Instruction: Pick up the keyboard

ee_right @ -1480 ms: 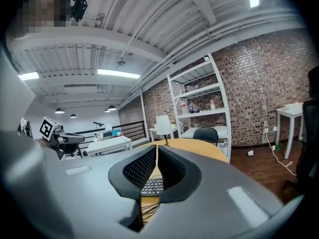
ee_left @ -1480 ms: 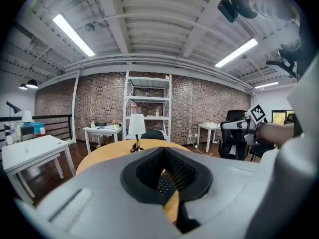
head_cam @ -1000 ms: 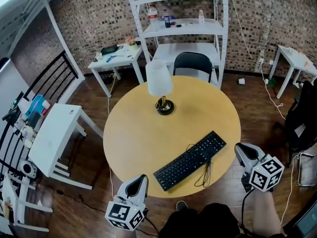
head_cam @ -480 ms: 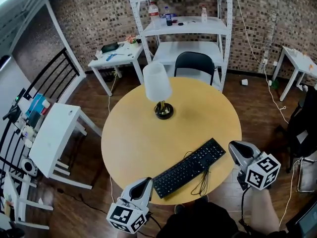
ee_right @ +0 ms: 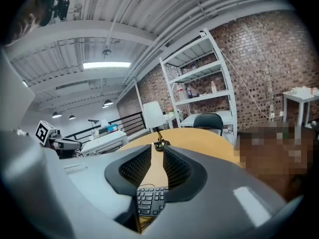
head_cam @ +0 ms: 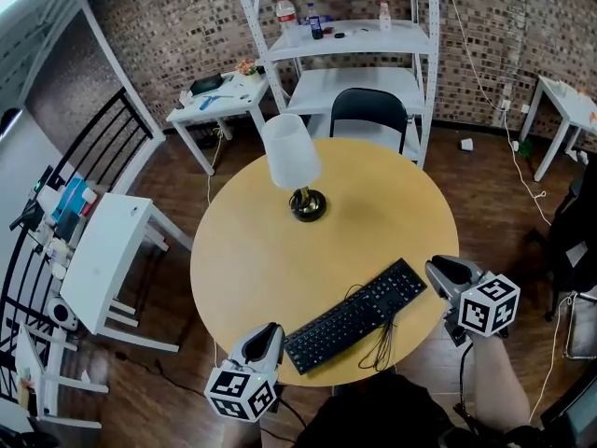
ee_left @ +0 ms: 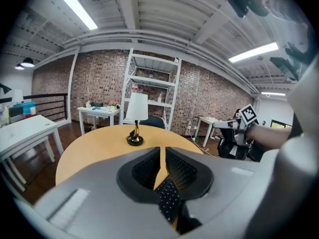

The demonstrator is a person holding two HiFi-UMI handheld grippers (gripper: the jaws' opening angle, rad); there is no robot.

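Note:
A black keyboard (head_cam: 354, 315) lies slantwise on the round yellow table (head_cam: 252, 250), near its front edge, its cable (head_cam: 382, 342) looped beside it. My left gripper (head_cam: 266, 336) is at the keyboard's near left end; that end shows just beyond the jaws in the left gripper view (ee_left: 168, 198). Its jaws have just been opening to a narrow slit, with nothing between them. My right gripper (head_cam: 437, 271) is off the keyboard's far right end, a little apart from it. Its jaws have also just been opening and are empty, with keys (ee_right: 149, 200) below them.
A white-shaded lamp (head_cam: 294, 161) stands toward the table's far side. A black chair (head_cam: 368, 110) and a white shelf rack (head_cam: 354, 35) are behind the table. A white side table (head_cam: 103, 259) is to the left, with railings beyond it.
Both grippers have come in toward the keyboard's two ends and sunk slightly. The keyboard has not moved.

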